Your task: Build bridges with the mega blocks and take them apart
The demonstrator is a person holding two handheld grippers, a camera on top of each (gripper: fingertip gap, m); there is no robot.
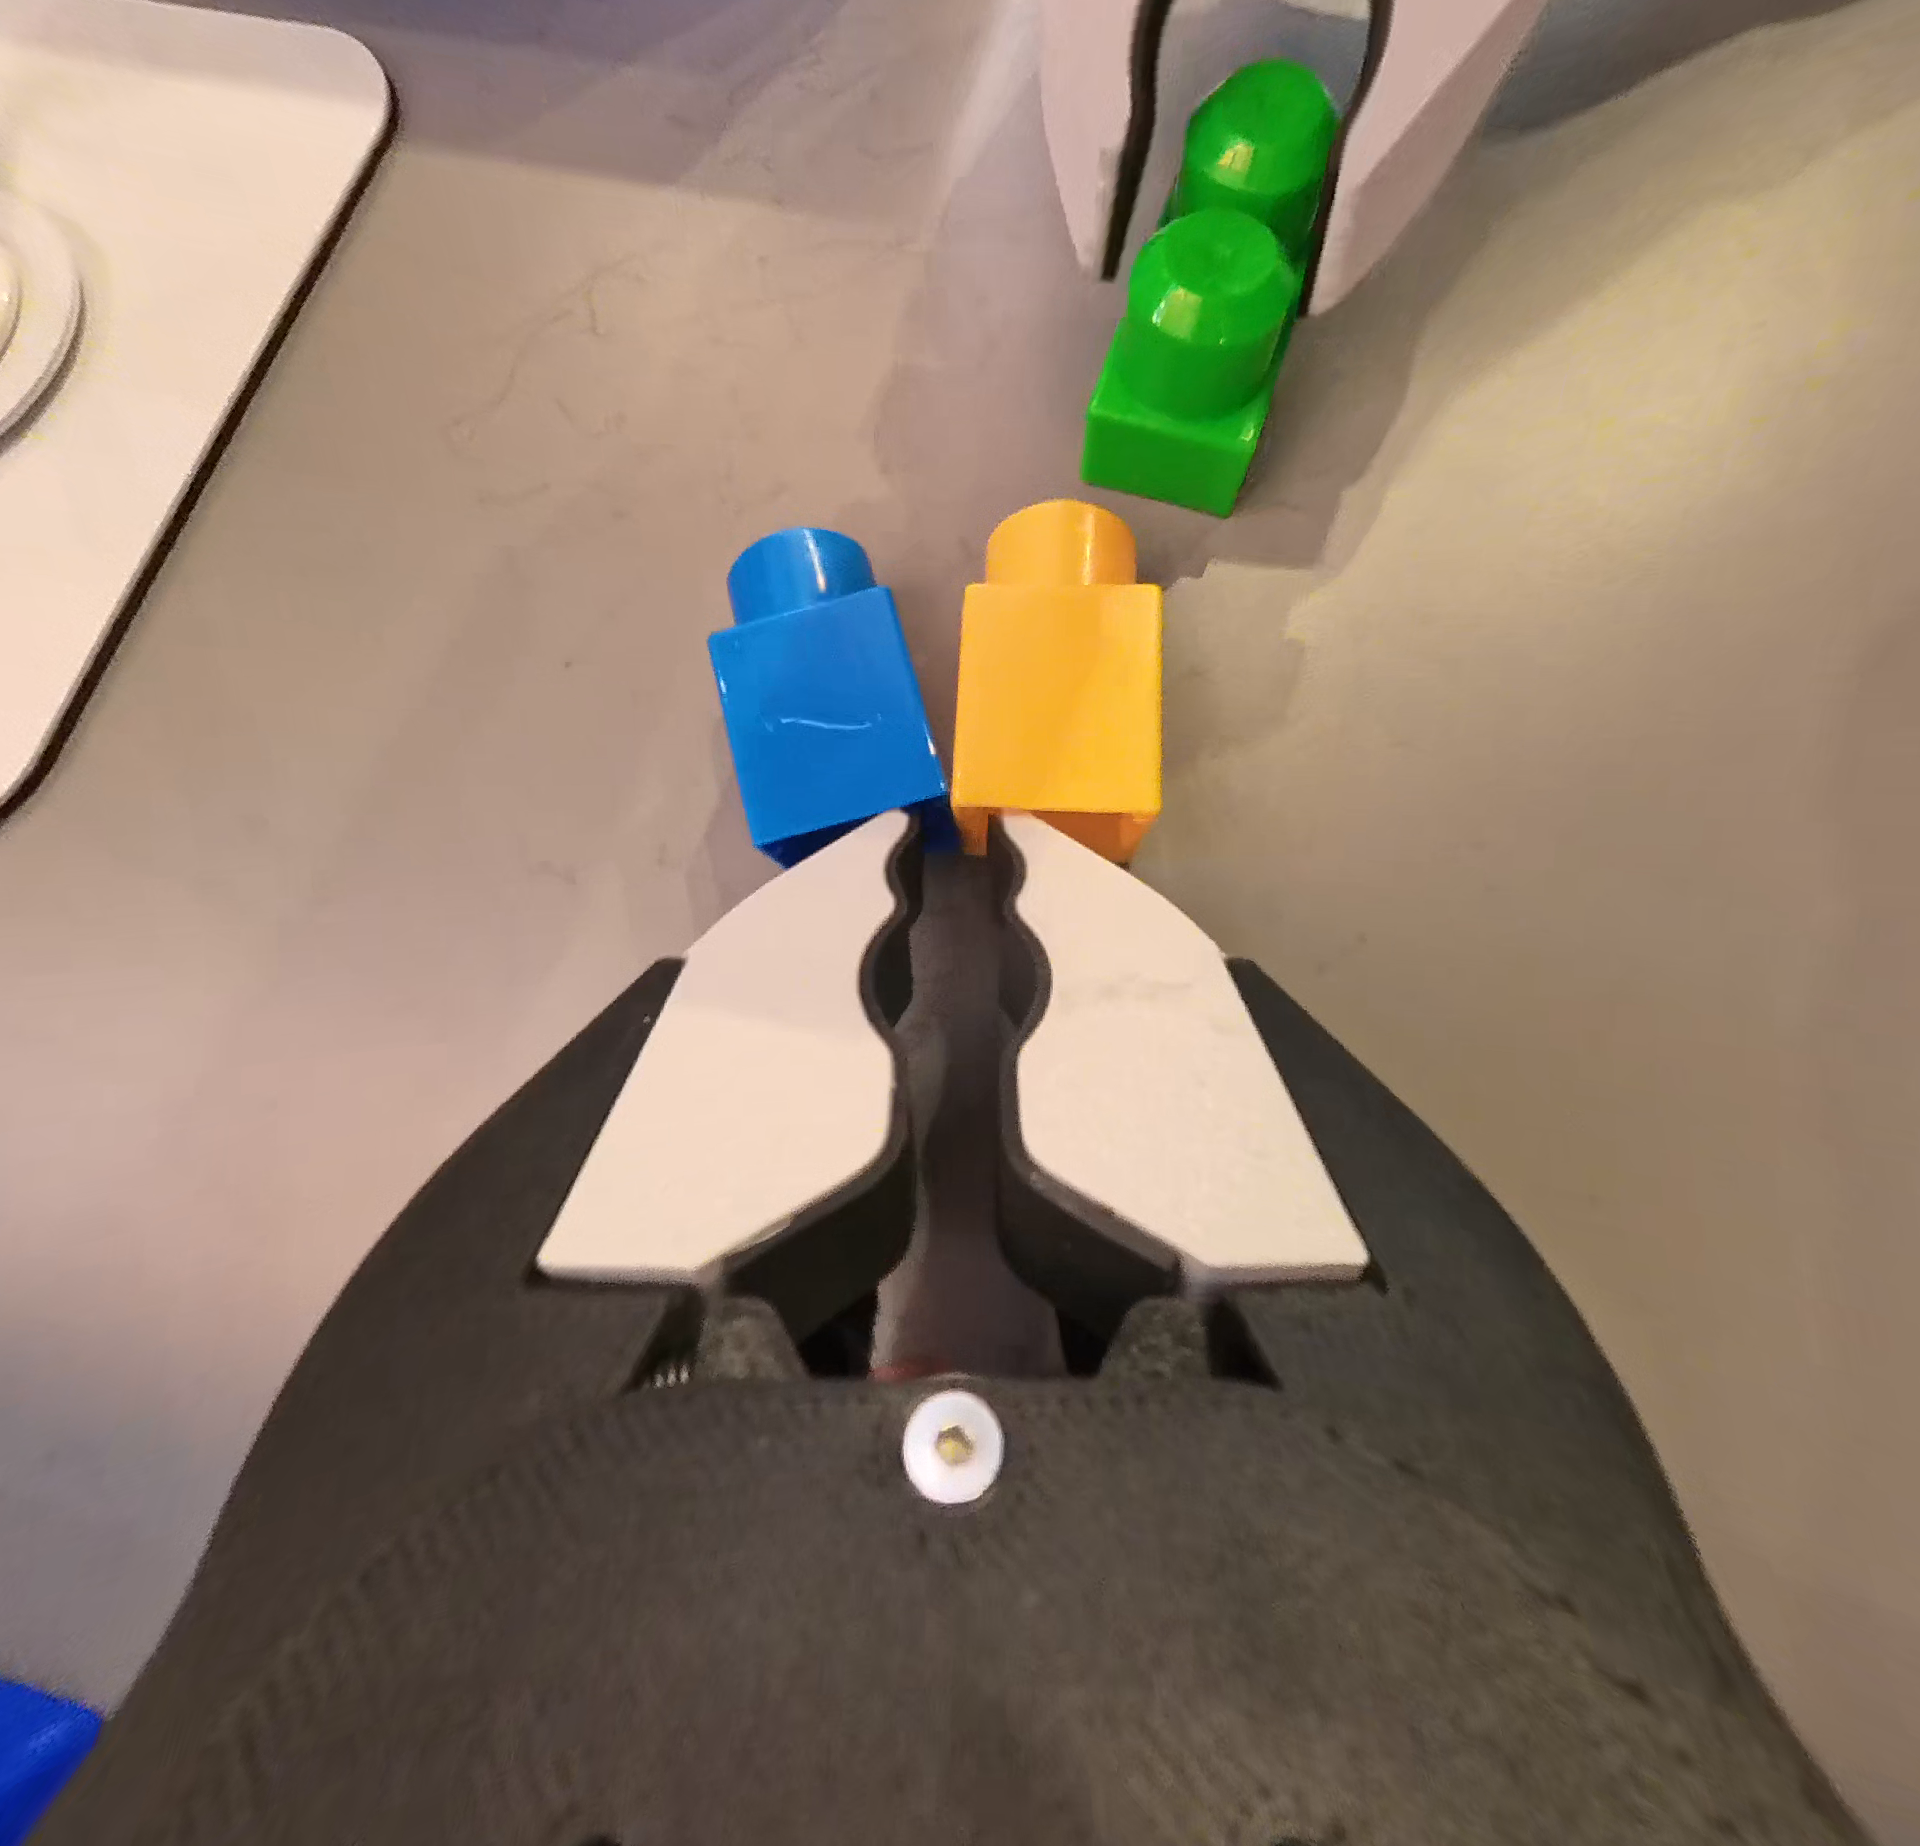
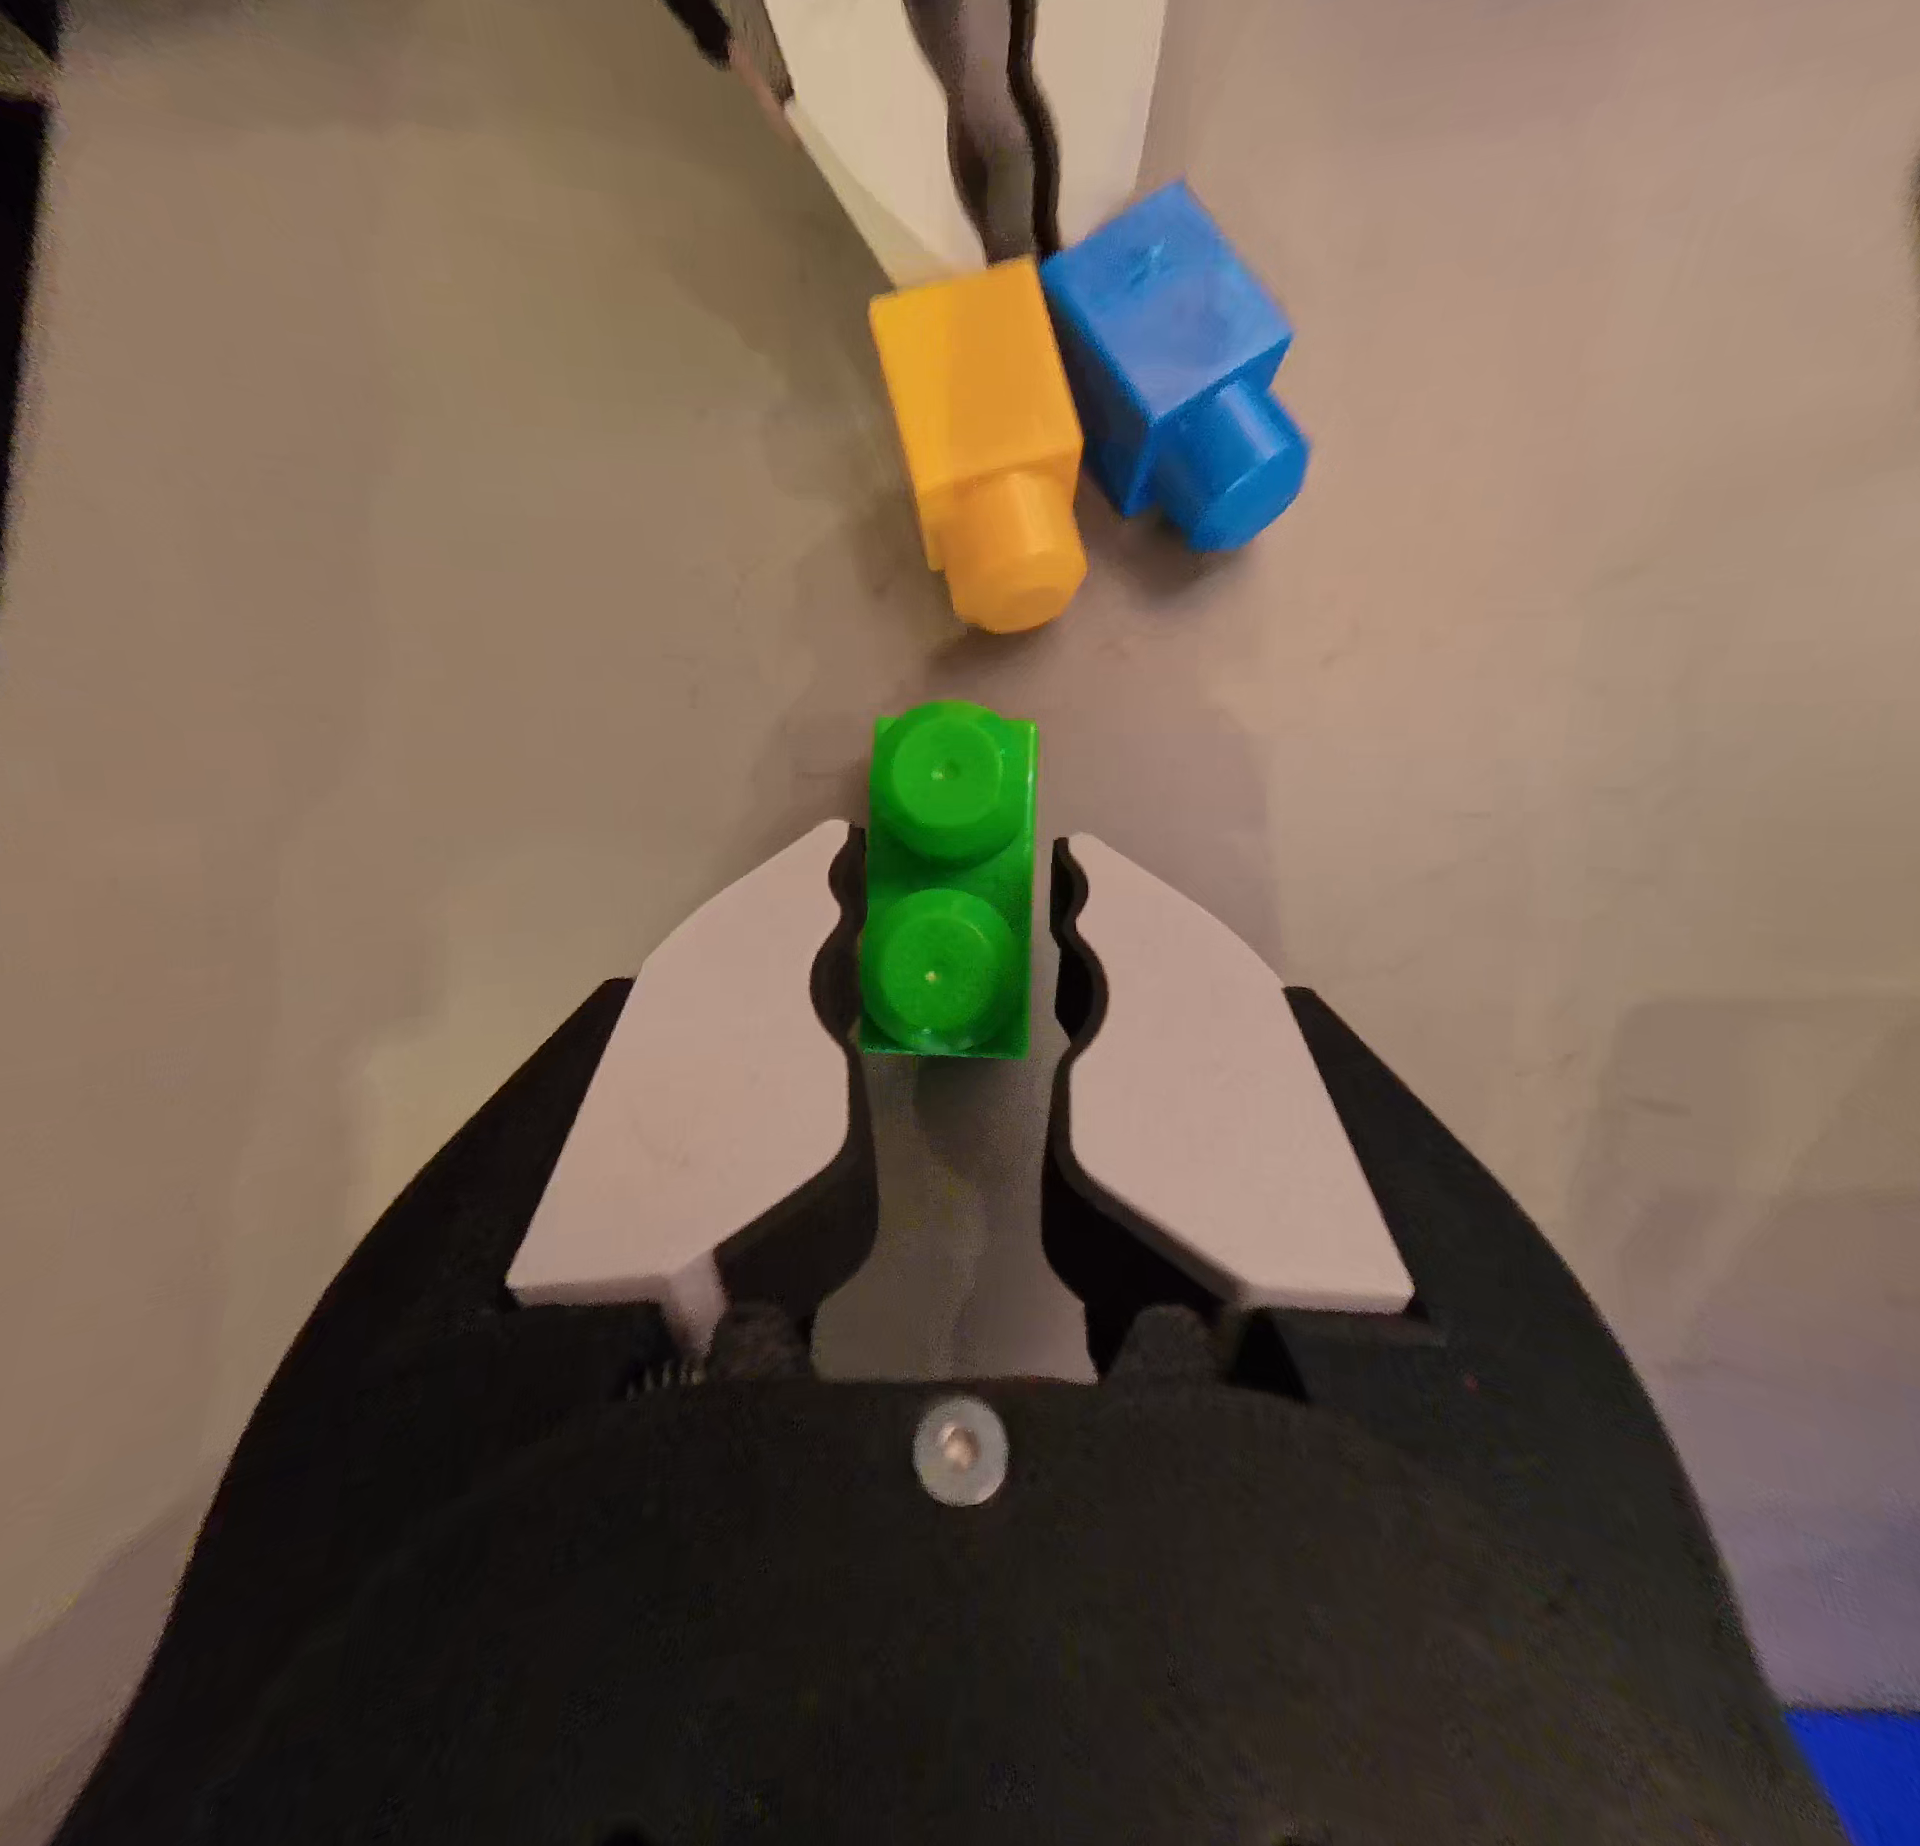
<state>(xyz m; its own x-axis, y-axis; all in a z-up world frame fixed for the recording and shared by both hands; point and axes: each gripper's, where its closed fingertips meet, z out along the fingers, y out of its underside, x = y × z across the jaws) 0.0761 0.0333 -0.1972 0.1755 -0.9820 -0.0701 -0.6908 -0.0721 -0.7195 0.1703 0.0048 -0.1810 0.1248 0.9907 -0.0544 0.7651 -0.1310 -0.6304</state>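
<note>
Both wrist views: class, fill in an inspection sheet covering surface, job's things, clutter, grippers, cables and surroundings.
Surface: grey table, bare around the blocks.
Job's things: blue block and orange block lie on their sides, touching at their base ends; green block, two studs up, stands apart.
Clutter: white board at the table's edge; blue thing, mostly out of view.
Grippers: left gripper jaws nearly closed at the blue and orange bases, grip unclear; right gripper jaws straddle the green block, gap on one side.
Cables: nothing seen.
Surroundings: nothing seen.
</note>
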